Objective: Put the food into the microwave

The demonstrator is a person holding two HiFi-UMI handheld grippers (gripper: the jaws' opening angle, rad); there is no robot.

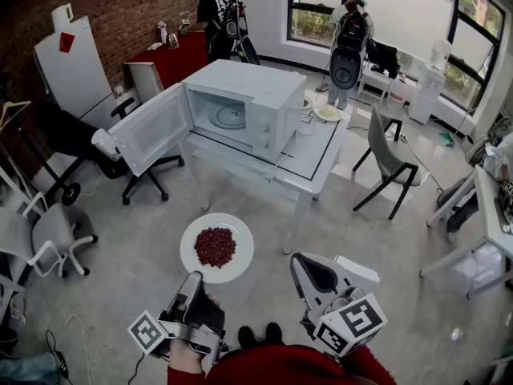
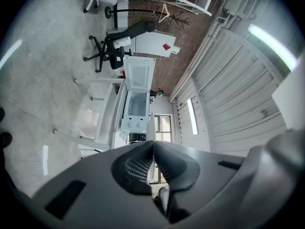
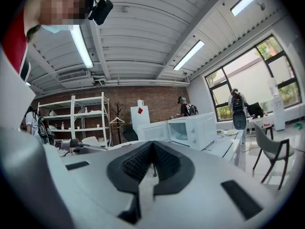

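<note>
A white plate [image 1: 197, 252] carrying a heap of red food [image 1: 216, 246] hangs over the floor in the head view. My left gripper [image 1: 198, 279] is shut on its near rim. In the left gripper view the rim shows as a thin white edge [image 2: 151, 127] pinched between the closed jaws [image 2: 153, 144]. The white microwave [image 1: 264, 95] stands on the table [image 1: 321, 163] ahead, its door [image 1: 152, 128] swung wide to the left and its turntable [image 1: 231, 116] bare. My right gripper [image 1: 300, 261] is shut and holds nothing; in its own view [image 3: 152, 144] it points toward the microwave [image 3: 200, 130].
Plates [image 1: 327, 113] sit on the table behind the microwave. A black office chair [image 1: 120, 147] stands beside the open door, a white chair [image 1: 48, 231] at the left, a grey chair [image 1: 389, 155] to the right. Two people [image 1: 215, 14] [image 1: 349, 38] stand at the back.
</note>
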